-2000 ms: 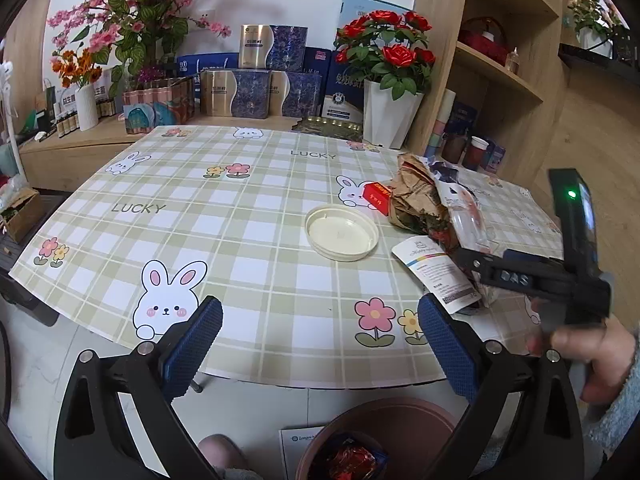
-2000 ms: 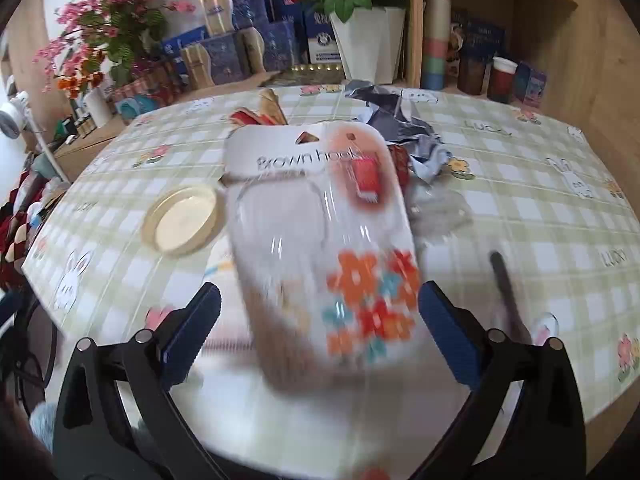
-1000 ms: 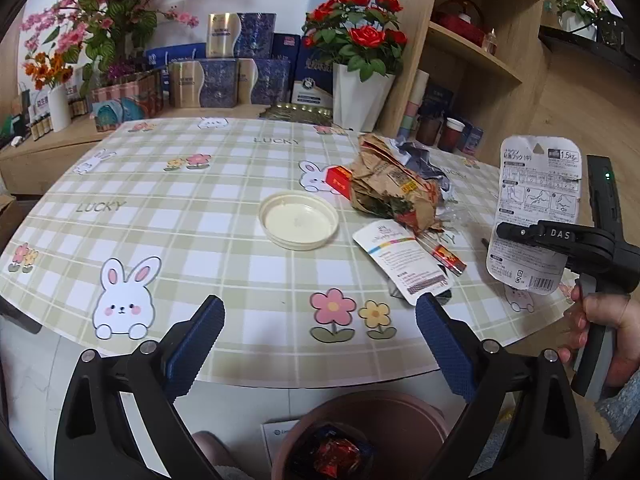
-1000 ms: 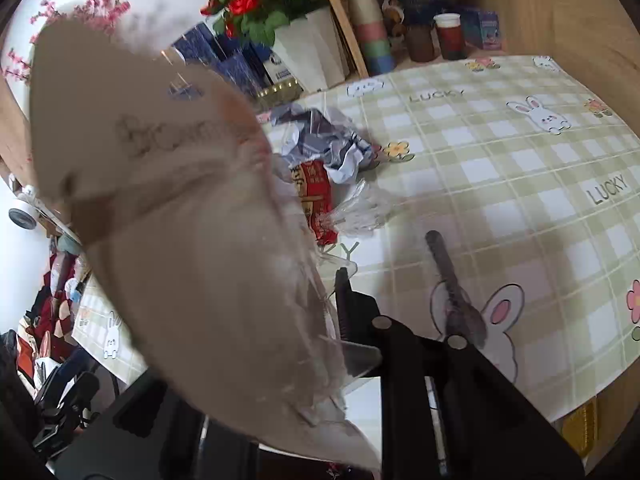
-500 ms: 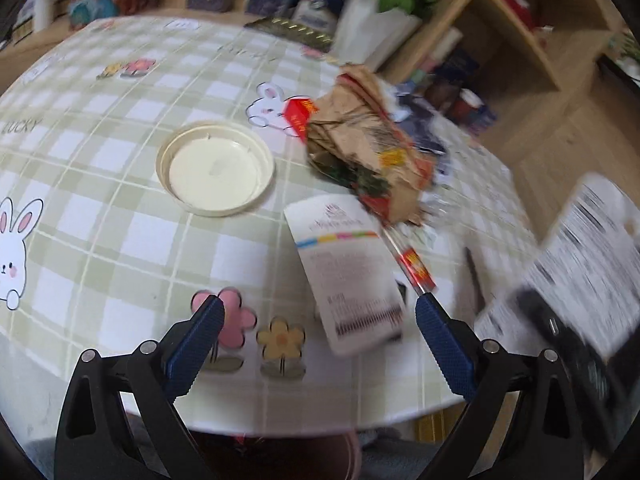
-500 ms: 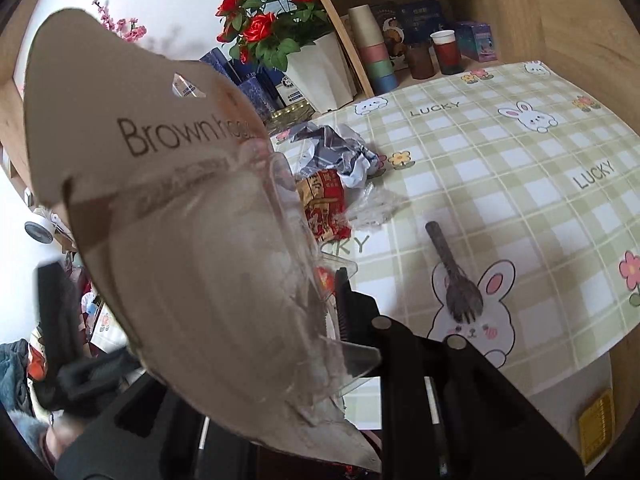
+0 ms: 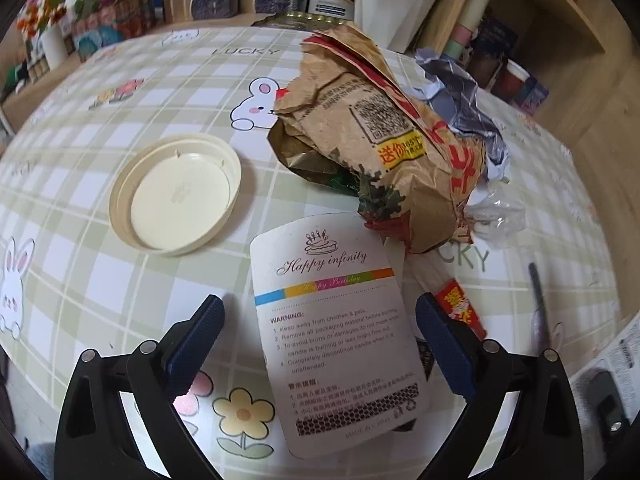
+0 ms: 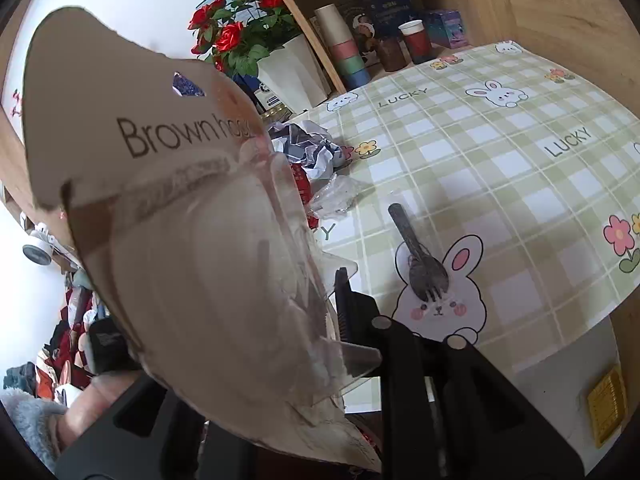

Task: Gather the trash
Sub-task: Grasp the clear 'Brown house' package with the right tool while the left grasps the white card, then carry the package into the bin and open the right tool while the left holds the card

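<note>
Trash is in two places: a "Brown hook" blister pack [image 8: 168,216] pinched in the right gripper [image 8: 340,320], and a scatter on the bench [image 7: 100,200]. The right jaws are clenched on the pack's lower edge, so the card stands up and leans left in the right wrist view, long axis running from the jaws to the hang hole at top. That grip is thin and near one end; I judge the pack could pivot or slip out if swung fast, and it blocks most of that camera's view.

The left gripper [image 7: 318,320] is spread wide, empty, poised over a white candle card [image 7: 336,320]. The card lies flat, long axis running from the bench's near edge toward the crumpled brown paper bag [image 7: 380,140], its far end tucked close to the bag. Flat card on cloth is the risk: the pads may slide over it, or push it off the edge it overhangs. A red slip [image 7: 460,308] just beside the right finger might get caught too. The cream lid [image 7: 176,192] and black fork [image 8: 420,256] lie apart from both grippers
</note>
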The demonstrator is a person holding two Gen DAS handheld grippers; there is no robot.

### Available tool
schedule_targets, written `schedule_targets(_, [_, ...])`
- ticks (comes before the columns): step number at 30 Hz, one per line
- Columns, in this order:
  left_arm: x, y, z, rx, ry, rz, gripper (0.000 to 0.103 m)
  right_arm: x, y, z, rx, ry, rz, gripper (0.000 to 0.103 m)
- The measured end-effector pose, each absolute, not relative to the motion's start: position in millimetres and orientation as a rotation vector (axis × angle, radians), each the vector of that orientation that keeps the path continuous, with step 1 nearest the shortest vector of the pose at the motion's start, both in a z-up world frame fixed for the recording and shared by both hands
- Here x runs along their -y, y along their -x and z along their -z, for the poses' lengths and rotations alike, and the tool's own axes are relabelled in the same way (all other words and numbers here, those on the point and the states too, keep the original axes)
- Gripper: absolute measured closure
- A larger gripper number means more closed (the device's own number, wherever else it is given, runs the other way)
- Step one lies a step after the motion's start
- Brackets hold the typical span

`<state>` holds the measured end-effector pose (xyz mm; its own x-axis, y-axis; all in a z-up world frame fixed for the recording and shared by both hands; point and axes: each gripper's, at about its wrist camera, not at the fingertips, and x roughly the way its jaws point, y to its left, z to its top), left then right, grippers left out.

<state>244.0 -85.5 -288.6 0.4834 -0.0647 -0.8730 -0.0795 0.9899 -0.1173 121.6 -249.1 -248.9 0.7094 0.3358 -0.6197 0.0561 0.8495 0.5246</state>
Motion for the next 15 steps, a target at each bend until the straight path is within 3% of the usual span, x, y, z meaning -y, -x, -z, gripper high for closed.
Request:
schedule_targets(2, [86, -244, 289, -1.062, 0.123, -0.017, 0.011, 249, -120, 249, -0.774, -0.554, -0.167, 0.085])
schedule_targets(3, [85, -244, 288, -1.057, 0.113, -0.016, 0.018, 249, -119, 248, -0.774, -0.556, -0.168, 0.085])
schedule_targets(4, [84, -242, 287, -1.050, 0.099, -0.008, 0.033, 249, -118, 248, -0.773, -0.559, -0.168, 0.085])
schedule_targets(7, [74, -239, 282, -1.051, 0.121, 0.063, 0.044, 250, -115, 247, -0.770, -0.568, -0.169, 0.085])
schedule_targets(15, [36, -231, 247, -0.971, 0.158, 0.154, 0.051, 245, -109, 245, -0.766, -0.579, -0.176, 0.085])
